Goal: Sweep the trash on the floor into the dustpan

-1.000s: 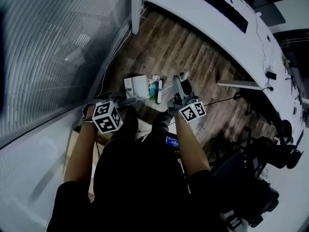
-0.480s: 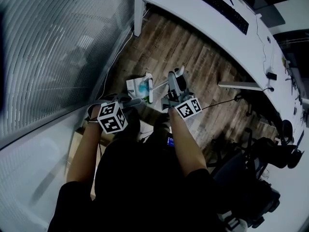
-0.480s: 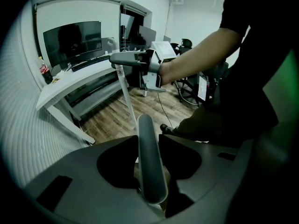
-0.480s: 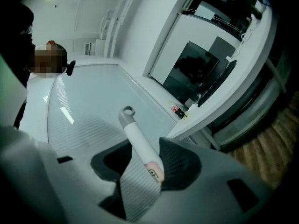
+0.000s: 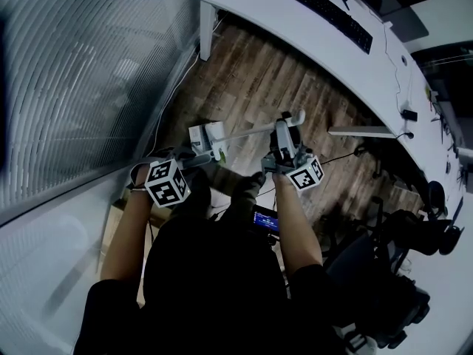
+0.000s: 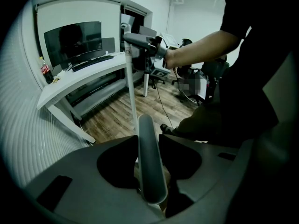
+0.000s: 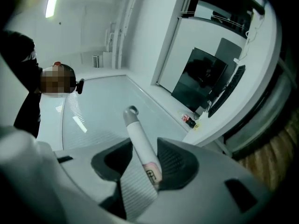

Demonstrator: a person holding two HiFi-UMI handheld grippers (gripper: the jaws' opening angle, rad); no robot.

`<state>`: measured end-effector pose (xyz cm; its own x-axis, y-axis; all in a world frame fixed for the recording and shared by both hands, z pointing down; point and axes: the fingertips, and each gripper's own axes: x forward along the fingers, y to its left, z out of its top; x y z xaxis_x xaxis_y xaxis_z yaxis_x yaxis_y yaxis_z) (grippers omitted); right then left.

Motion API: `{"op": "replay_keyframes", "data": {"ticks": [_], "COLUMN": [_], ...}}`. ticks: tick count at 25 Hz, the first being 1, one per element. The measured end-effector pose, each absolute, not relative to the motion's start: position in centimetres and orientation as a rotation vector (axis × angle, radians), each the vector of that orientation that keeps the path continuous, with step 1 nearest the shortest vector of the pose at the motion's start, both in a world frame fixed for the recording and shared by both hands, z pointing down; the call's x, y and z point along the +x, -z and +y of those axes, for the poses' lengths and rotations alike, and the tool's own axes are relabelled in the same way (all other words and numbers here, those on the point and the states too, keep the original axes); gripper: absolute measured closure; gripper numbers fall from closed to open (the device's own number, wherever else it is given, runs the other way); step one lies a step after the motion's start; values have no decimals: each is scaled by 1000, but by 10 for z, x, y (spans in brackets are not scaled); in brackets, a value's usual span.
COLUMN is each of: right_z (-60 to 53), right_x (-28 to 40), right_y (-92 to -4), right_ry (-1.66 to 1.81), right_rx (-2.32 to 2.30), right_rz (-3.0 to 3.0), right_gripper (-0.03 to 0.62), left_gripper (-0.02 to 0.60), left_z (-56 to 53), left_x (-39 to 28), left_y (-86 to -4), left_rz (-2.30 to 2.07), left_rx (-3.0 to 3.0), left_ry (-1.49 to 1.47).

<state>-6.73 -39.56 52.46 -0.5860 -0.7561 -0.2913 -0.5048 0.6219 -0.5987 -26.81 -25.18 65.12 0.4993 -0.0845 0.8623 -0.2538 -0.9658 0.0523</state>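
Observation:
In the head view my left gripper [image 5: 194, 156] is shut on the grey handle of the white dustpan [image 5: 206, 136], which stands on the wood floor by the glass wall. A bit of greenish trash [image 5: 219, 152] shows at its edge. My right gripper [image 5: 284, 135] is shut on the upper end of the white broom handle [image 5: 255, 130], which slants left and down to the dustpan. In the left gripper view the grey dustpan handle [image 6: 150, 171] is clamped between the jaws, with the broom pole [image 6: 131, 92] beyond. The right gripper view looks upward, and the broom's looped handle end [image 7: 140, 143] sits between its jaws.
A curved white desk [image 5: 310, 43] with a keyboard [image 5: 329, 13] runs across the back, with its leg [image 5: 205, 32] near the ribbed glass wall [image 5: 74, 87]. Dark office chairs [image 5: 414, 235] stand at the right. My own legs and shoes are just behind the dustpan.
My right gripper has risen and moved right, tipping the broom handle flatter so that it points left at the dustpan. The left gripper and the dustpan have stayed put.

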Motion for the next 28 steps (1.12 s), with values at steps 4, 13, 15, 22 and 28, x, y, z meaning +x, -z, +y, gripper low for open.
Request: {"op": "replay_keyframes", "data": {"ticks": [4, 13, 15, 22, 28], "right_z": [-386, -382, -380, -362, -357], "right_x": [-53, -23, -16, -18, -46], "right_y": [-503, -465, -468, -545, -590], "right_ry": [564, 341, 301, 396, 585], "right_rx": [-1003, -1140, -1212, -1436, -1436], "right_rz": [2351, 2466, 2509, 2673, 2632], "right_gripper": [431, 447, 451, 453, 447], "left_gripper": [451, 451, 451, 453, 453], "left_z": [-249, -249, -249, -247, -245], "left_x": [-271, -273, -276, -288, -274], "left_y": [-651, -655, -657, -657, -654], "left_rz": [-307, -321, -307, -220, -193], "left_rx": [2560, 2567, 2567, 2553, 2593], "left_ry": [-1467, -1456, -1473, -1624, -1544]}}
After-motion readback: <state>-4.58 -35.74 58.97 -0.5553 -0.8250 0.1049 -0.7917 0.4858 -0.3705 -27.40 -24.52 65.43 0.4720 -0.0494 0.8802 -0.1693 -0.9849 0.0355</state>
